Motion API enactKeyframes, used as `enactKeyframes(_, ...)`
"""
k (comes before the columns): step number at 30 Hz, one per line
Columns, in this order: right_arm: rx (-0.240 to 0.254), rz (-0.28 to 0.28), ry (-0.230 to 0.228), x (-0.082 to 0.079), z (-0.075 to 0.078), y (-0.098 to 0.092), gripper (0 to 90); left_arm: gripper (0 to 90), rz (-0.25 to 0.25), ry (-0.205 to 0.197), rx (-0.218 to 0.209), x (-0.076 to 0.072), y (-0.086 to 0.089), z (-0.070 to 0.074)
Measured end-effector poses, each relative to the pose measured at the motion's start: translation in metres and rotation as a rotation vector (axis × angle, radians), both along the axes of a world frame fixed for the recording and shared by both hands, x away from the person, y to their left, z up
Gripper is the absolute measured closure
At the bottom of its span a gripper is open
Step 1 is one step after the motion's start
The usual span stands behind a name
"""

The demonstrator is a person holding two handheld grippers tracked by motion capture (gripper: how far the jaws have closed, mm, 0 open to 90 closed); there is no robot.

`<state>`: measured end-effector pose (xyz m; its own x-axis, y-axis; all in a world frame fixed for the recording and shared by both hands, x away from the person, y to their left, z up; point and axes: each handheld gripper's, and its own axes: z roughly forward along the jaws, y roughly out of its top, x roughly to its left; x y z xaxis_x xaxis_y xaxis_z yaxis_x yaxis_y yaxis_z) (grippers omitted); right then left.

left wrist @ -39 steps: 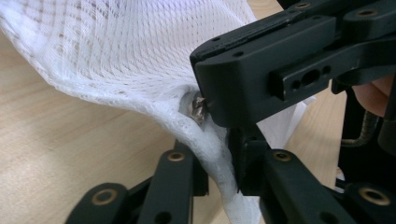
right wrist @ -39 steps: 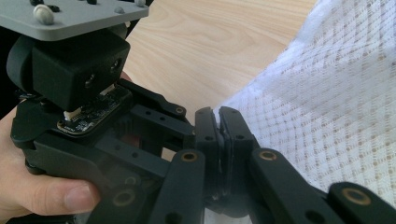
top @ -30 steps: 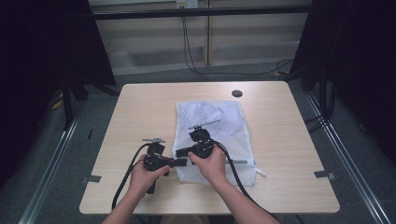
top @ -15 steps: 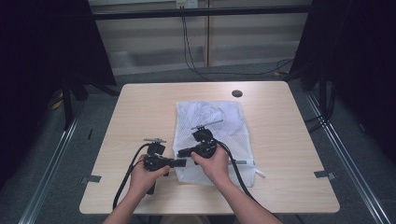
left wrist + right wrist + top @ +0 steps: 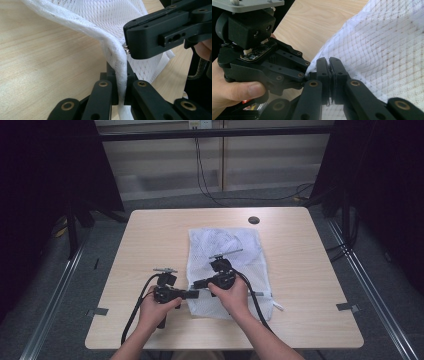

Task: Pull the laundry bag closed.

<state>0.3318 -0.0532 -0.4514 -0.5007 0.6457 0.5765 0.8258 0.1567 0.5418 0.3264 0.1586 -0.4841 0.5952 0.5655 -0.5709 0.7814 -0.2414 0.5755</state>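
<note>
A white mesh laundry bag (image 5: pixel 225 265) lies on the pale wooden table (image 5: pixel 150 235), right of centre; a round black grommet (image 5: pixel 254 220) sits behind it.

My right tool (image 5: pixel 329 75) has its two black jaws pressed together on the edge of the white mesh laundry bag (image 5: pixel 387 52), which spreads up and to the right. Just beside it on the left I see my left tool (image 5: pixel 287 70), its jaws reaching to the same bag edge, a hand (image 5: pixel 229 95) wrapped around its body. Pale wooden surface (image 5: pixel 317 20) lies beyond.
</note>
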Motion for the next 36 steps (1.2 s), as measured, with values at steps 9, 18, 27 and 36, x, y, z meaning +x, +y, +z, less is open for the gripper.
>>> enactKeyframes(9, 0.003, 0.001, 0.007, 0.001, 0.0, -0.004, 86.9, 88.9, 0.0, 0.004, -0.005, 0.0, 0.0, 0.001)
enactKeyframes(18, -0.018, -0.009, 0.005, 0.002, 0.0, -0.007, 86.9, 88.9, 0.007, 0.0, -0.011, 0.0, 0.001, 0.004)
enactKeyframes(27, -0.008, -0.013, 0.009, 0.003, -0.001, -0.015, 86.9, 88.9, 0.013, -0.013, -0.011, 0.0, 0.001, 0.006)
enactKeyframes(36, -0.001, -0.04, 0.02, 0.003, -0.004, -0.03, 86.9, 88.9, 0.022, -0.013, -0.022, 0.001, 0.004, 0.008)
